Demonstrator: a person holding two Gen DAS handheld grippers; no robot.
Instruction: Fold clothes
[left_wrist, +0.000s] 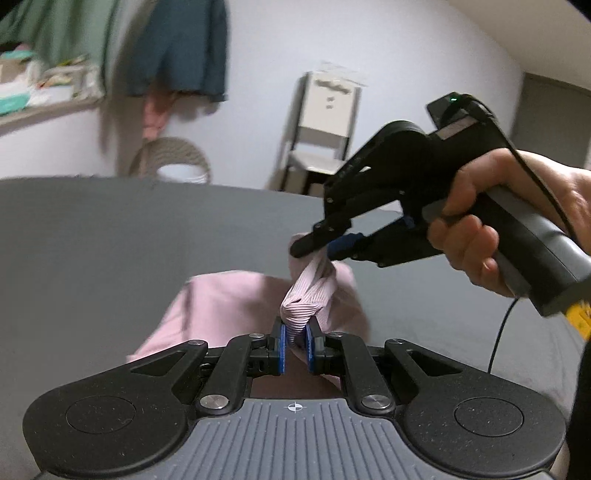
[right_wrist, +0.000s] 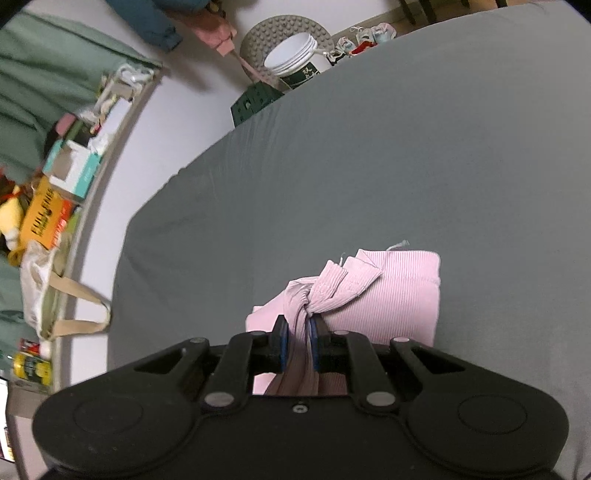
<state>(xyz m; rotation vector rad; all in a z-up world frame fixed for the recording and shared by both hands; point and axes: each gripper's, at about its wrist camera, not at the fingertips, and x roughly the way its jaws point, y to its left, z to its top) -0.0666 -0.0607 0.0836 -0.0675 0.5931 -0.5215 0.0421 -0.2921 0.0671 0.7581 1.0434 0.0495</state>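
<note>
A pink ribbed garment (left_wrist: 236, 306) lies on the grey bed sheet (left_wrist: 92, 240). My left gripper (left_wrist: 295, 339) is shut on a bunched ribbed edge of it, and the cloth rises between the blue pads. A hand holds my right gripper (left_wrist: 317, 247) just beyond, shut on the same raised strip higher up. In the right wrist view the right gripper (right_wrist: 298, 341) pinches a twisted fold of the pink garment (right_wrist: 391, 295), whose folded part rests flat on the sheet (right_wrist: 332, 166). The left gripper does not show in that view.
A shelf (right_wrist: 62, 177) with boxes and bags runs along the bed's left side. Clothes hang on the wall (left_wrist: 177, 55). A chair (left_wrist: 321, 136) and a round basket with white bowls (right_wrist: 291, 48) stand past the far edge. A black cable (left_wrist: 498, 339) trails from the right gripper.
</note>
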